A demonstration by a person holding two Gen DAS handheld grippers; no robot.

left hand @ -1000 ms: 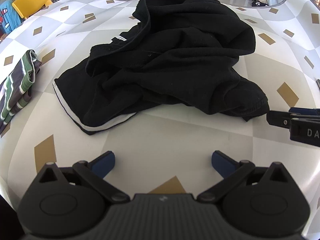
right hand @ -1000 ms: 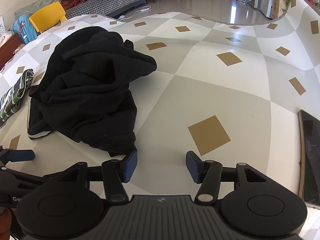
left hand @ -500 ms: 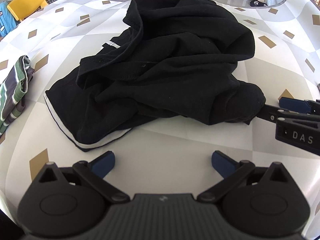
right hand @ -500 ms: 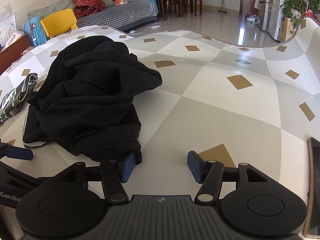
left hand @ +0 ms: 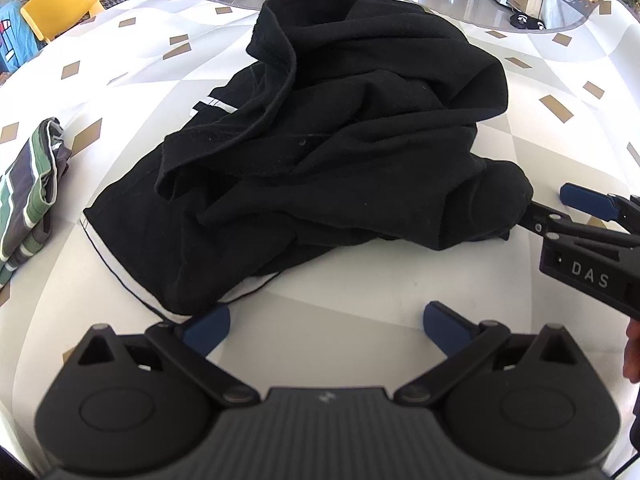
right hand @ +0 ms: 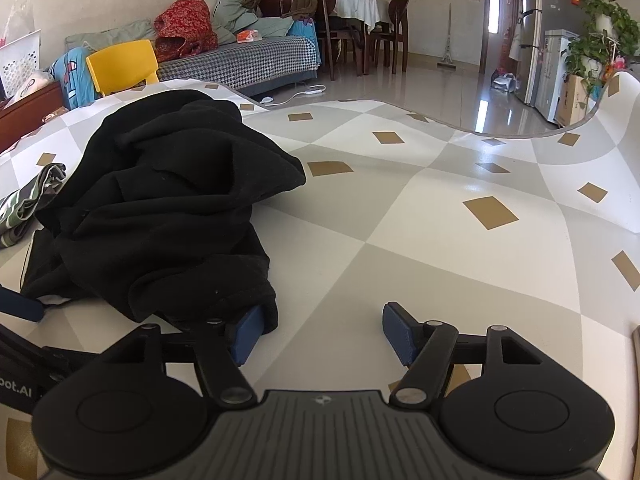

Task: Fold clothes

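- A crumpled black garment (left hand: 340,152) lies heaped near the middle of the surface (left hand: 360,292), which wears a cover of grey and white diamonds with small tan patches.
- A white-edged hem of the garment shows along its near-left border in the left wrist view, and another short white strip shows higher up on its left side.
- The left tongs (left hand: 326,326) stand released — blue pads spread wide, nothing between them. The left pad (left hand: 208,326) sits just at the garment's near hem corner; whether it touches the cloth I cannot tell. The right pad is over bare surface.
- The right tongs (right hand: 316,334) are opening. Their left pad (right hand: 248,334) is tucked under the near-right fold of the garment, with cloth draped over its tip, while the right pad (right hand: 396,334) is over bare surface, well clear of the cloth. The pads press on nothing — the gap between them shows only the cover.
- In the left wrist view the right tongs (left hand: 560,216) come in from the right edge, one finger running in under the garment's lower-right bulge and the other blue pad free beside it.
- A folded striped cloth (left hand: 28,200) in green, grey and white lies at the left edge of the surface, apart from the black garment.
- Beyond the surface are a yellow chair (right hand: 120,66), a sofa with a houndstooth cover (right hand: 248,60), and a dining table with dark chairs (right hand: 356,28).
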